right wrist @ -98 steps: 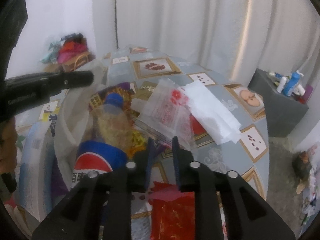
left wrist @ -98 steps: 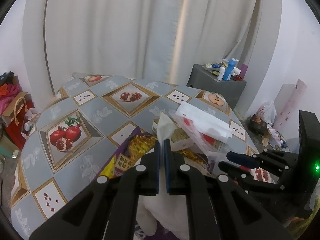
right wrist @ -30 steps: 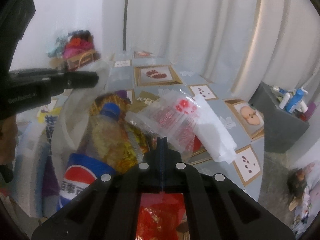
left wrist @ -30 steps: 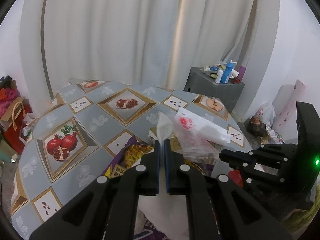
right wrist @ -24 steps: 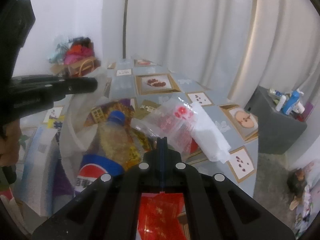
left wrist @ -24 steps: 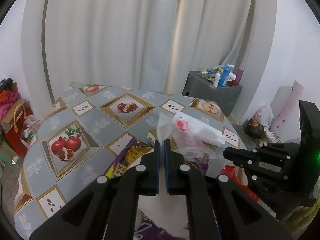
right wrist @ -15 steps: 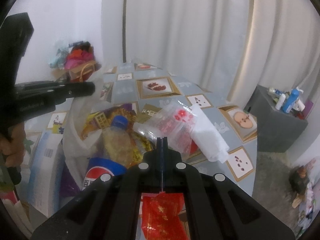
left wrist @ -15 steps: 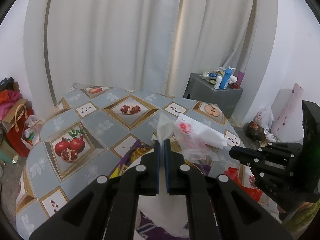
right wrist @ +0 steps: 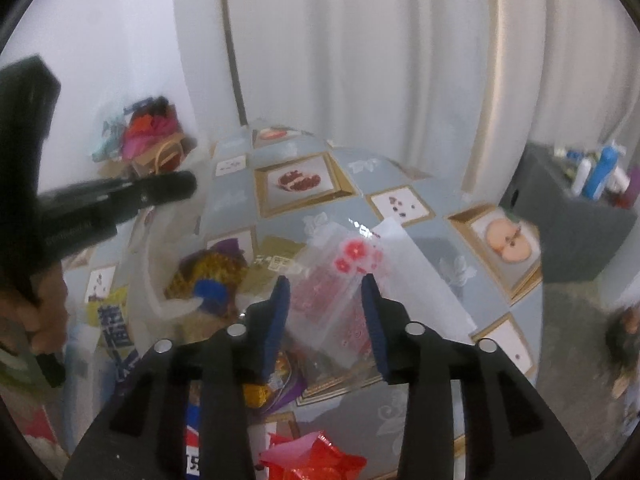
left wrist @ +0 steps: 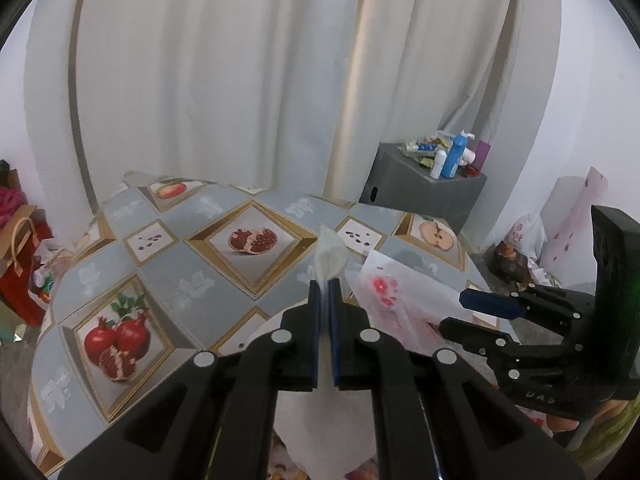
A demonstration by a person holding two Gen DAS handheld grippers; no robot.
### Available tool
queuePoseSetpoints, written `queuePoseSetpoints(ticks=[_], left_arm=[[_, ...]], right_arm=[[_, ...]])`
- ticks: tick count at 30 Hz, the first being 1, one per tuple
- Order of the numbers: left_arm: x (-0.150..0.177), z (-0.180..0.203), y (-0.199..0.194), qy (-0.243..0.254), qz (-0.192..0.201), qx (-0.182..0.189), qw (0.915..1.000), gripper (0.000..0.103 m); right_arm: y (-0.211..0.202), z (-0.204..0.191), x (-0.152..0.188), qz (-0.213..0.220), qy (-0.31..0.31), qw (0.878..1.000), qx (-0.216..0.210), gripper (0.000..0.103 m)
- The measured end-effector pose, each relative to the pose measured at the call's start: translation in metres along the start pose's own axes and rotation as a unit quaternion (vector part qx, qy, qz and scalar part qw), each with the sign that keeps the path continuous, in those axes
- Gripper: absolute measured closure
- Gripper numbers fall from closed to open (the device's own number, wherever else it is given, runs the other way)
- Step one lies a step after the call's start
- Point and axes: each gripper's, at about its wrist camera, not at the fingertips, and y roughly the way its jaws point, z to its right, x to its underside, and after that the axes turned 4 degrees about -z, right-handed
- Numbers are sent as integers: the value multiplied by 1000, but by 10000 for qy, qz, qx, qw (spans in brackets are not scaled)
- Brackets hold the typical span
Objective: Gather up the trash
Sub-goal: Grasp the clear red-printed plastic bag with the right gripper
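Note:
My left gripper (left wrist: 325, 296) is shut on the rim of a white trash bag (left wrist: 329, 257) and holds it up; the bag's body (left wrist: 320, 424) hangs below. In the right wrist view the bag (right wrist: 160, 264) holds a blue-capped Pepsi bottle (right wrist: 210, 292) and yellow wrappers (right wrist: 212, 268). My right gripper (right wrist: 326, 312) is open, its jaws on either side of a clear plastic bag with red flowers (right wrist: 344, 280), which lies on the table; it also shows in the left wrist view (left wrist: 384, 292). A red wrapper (right wrist: 316, 456) lies below.
The table (left wrist: 192, 280) has a grey cloth with fruit pictures. A grey cabinet (left wrist: 424, 196) with bottles stands behind it at the right. Bags and clutter (right wrist: 148, 136) sit on the floor at the left. White curtains hang behind.
My right gripper has opened; it was shut on the clear flowered bag, which now lies between its jaws. My left gripper still holds the trash bag rim, raised slightly.

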Motion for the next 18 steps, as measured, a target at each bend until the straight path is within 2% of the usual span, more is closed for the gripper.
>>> queuePoseSetpoints(ticks=[11, 18], left_arm=[[2, 9, 43, 187, -470, 176, 9986, 99], [5, 14, 60, 238, -737, 329, 9965, 99]], right_arm=[[36, 26, 1, -623, 579, 9951, -513, 56], [60, 36, 7, -975, 896, 9882, -765, 44]])
